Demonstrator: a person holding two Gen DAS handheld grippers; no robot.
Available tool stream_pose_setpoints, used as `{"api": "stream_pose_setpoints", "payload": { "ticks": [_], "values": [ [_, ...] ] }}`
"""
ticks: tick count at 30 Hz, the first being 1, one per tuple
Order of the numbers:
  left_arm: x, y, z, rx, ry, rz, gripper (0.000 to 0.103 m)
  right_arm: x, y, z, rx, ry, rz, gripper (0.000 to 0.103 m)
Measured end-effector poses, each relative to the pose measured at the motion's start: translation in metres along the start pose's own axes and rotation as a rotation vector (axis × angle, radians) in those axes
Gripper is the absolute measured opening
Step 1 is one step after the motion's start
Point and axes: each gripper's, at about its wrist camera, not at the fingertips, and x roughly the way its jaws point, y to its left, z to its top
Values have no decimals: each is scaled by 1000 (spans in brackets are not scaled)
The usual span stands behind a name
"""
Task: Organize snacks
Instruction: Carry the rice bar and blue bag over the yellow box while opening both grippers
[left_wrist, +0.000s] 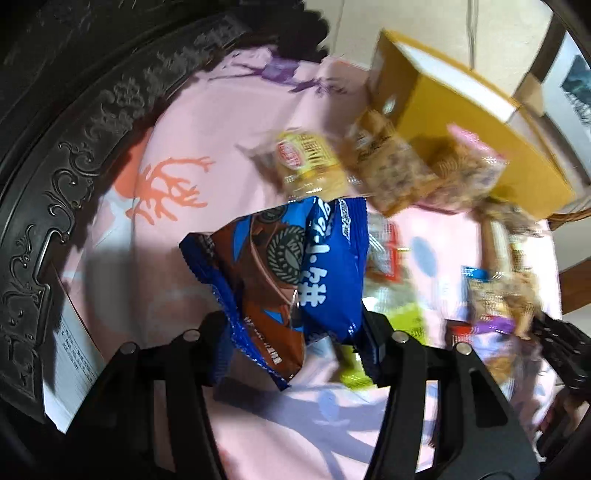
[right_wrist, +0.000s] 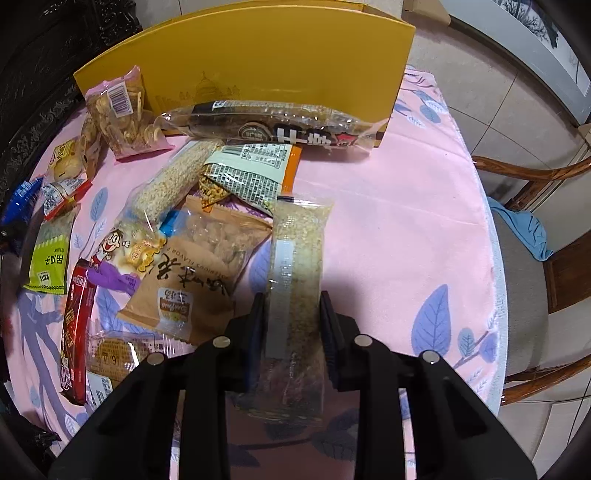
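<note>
1. The left gripper (left_wrist: 295, 343) has its jaws pressed on a blue cookie packet (left_wrist: 291, 273), which stands crumpled between them and reaches toward 12 o'clock in the left wrist view.
2. The right gripper (right_wrist: 291, 332) is clamped narrow on a long clear bar of pale grain snack (right_wrist: 297, 280), which runs straight up from the jaws toward 12 o'clock.
3. At 10 o'clock from the right jaws lies a tan peanut bag (right_wrist: 195, 273), partly over other packets.
4. Farther out at 9 o'clock lie a red stick pack (right_wrist: 75, 332) and a green packet (right_wrist: 50, 264).
5. At 12 o'clock stands a yellow box (right_wrist: 258, 55), with a long clear packet (right_wrist: 273, 127) lying along its front.
6. All of it rests on a pink leaf-print tablecloth (right_wrist: 388, 221).
7. At 3 o'clock, off the table, is a wooden chair (right_wrist: 535, 173) with a blue cloth (right_wrist: 524, 229) on it.
</note>
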Motion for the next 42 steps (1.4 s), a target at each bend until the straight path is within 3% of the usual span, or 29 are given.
{"api": "stream_pose_setpoints", "payload": {
  "ticks": [8,12,19,28,35,42],
  "values": [
    [-25,-61,-14,106,-5,-145,56,-20,-1,-3,4,-33,8,29],
    [-33,-93,-16,177,-12,-175,56,-39,-2,-1,10,-70,17,29],
    [-38,-121,16,184,-48,-220,56,-72,-4,10,26,-147,49,29],
    [-57,-171,79,249,-160,-254,56,-102,-9,80,86,-249,130,29],
    [-45,-195,123,253,-172,-234,56,-113,-13,147,68,-331,99,29],
    [-40,-195,151,234,-182,-216,56,-110,-21,183,67,-350,76,29]
  ]
}}
